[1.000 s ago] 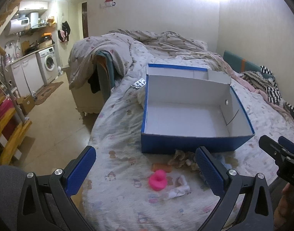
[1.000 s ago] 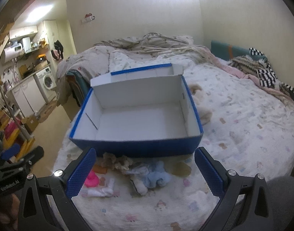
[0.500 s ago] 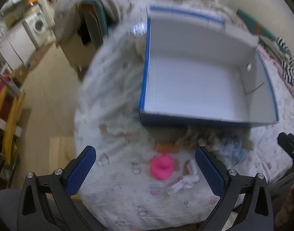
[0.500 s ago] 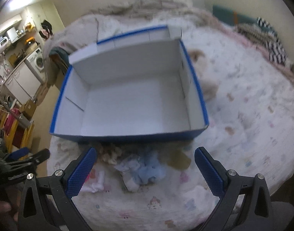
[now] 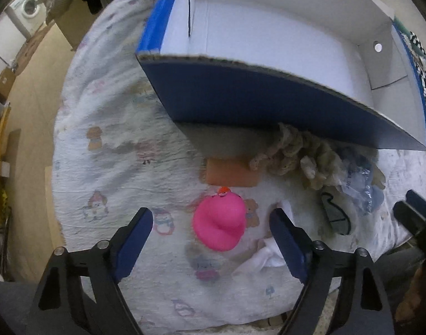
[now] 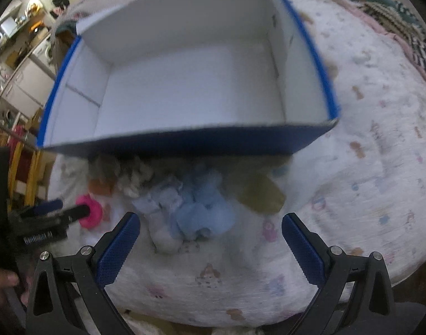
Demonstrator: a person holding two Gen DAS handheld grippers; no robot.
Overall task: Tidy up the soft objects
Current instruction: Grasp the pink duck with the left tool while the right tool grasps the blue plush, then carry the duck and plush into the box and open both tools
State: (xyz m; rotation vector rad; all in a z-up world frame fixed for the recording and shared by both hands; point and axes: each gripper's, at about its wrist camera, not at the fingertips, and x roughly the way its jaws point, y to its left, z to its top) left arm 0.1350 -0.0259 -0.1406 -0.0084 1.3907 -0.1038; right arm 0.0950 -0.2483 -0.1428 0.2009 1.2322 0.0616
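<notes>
While my left tool (image 5: 211, 236) points steeply down at the bed, its blue pads are closing with the bright pink rubbery toy (image 5: 219, 224) between them, neither pad touching it yet, so it holds nothing. To do this well, I judge I should keep the toy centred between the pads and sink low enough that they meet its widest part, not its rounded top, which could squirt out under pressure. The squeeze should be gentle, since it looks soft and would deform. The toy is a smooth, glossy pink lump with a crease across it and a small red-orange bit at its far end. It lies on the white cartoon-printed bedsheet (image 5: 106, 167), just in front of a flat orange rectangular pad (image 5: 226, 173). Beyond that stands the open blue cardboard box with white inside (image 5: 268, 100), empty as far as I can see. A beige knobbly plush piece (image 5: 296, 153) lies against the box's near wall, and a crumpled white cloth (image 5: 268, 254) lies just beside my right-hand pad; I should avoid snagging it.

From the right wrist view, my right tool (image 6: 211, 241) stands wide open and empty above a light-blue fluffy plush heap (image 6: 201, 209). The view is blurred, so finer detail escapes me. An olive-brown soft piece (image 6: 260, 192) lies just beside the heap, near the box front. The pink toy shows at the left, partly behind my left tool's fingers.
</notes>
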